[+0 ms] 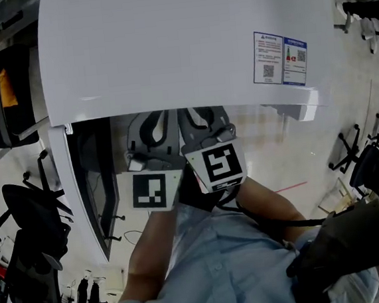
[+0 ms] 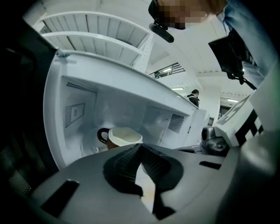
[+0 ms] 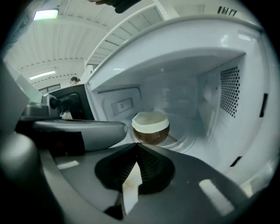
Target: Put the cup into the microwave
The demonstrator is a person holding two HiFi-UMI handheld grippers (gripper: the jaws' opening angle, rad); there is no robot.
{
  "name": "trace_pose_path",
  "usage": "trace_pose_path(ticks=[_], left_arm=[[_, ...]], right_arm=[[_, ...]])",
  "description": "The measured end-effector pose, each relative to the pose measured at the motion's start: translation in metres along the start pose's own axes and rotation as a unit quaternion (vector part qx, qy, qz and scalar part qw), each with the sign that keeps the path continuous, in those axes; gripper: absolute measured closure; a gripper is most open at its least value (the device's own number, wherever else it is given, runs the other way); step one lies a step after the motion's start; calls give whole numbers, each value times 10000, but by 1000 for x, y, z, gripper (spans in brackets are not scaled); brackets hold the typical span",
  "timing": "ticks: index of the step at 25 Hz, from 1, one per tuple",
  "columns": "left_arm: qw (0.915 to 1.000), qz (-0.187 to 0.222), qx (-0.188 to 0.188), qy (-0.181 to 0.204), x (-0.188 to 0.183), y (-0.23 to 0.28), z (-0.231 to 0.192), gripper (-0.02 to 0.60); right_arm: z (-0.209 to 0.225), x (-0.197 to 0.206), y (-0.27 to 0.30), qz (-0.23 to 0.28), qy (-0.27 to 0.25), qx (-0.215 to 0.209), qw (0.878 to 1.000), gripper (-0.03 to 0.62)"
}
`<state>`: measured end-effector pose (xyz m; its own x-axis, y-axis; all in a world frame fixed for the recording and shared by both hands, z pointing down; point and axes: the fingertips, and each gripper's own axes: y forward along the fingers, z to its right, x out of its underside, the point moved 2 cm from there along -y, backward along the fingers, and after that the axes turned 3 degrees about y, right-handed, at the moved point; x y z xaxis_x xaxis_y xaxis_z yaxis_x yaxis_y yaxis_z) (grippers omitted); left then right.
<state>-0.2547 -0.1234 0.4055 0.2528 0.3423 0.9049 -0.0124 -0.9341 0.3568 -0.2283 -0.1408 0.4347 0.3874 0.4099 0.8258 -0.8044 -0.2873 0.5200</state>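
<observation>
L tongs (image 2: 140, 146), R tongs (image 3: 138, 146) clenched empty at microwave (image 3: 245, 109) mouth; cup (image 3: 151, 127) inside, clear all round

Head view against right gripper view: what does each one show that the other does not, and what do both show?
Only the head view: the microwave's white top with its printed labels, the person's sleeve, and office chairs on the floor. Only the right gripper view: the cup standing inside the cavity, the vent holes in the side wall, and how the right gripper stands, jaws together and empty. Both: the open door, the left gripper and the right gripper.
</observation>
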Motion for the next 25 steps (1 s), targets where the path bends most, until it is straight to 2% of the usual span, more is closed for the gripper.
trace_pose_path(ticks=[5, 10, 15, 19, 25], left_arm=[[9995, 231, -197, 97, -16, -37, 34, 577], [9970, 616, -410, 225, -40, -87, 75, 577], [9901, 1085, -675, 573, -71, -136, 111, 577], [9866, 1191, -814, 760, -87, -175, 143, 577], [9796, 1423, -984, 1021, -104, -202, 172, 577]], right_arm=[[-18, -6, -46, 138, -305, -337, 9989, 592], [-40, -21, -109, 442, -398, -654, 9961, 592], [-51, -45, -166, 923, -608, -924, 9896, 592], [-59, -55, -214, 1113, -679, -1052, 9859, 592], [-65, -74, -257, 1543, -905, -1247, 9759, 594]])
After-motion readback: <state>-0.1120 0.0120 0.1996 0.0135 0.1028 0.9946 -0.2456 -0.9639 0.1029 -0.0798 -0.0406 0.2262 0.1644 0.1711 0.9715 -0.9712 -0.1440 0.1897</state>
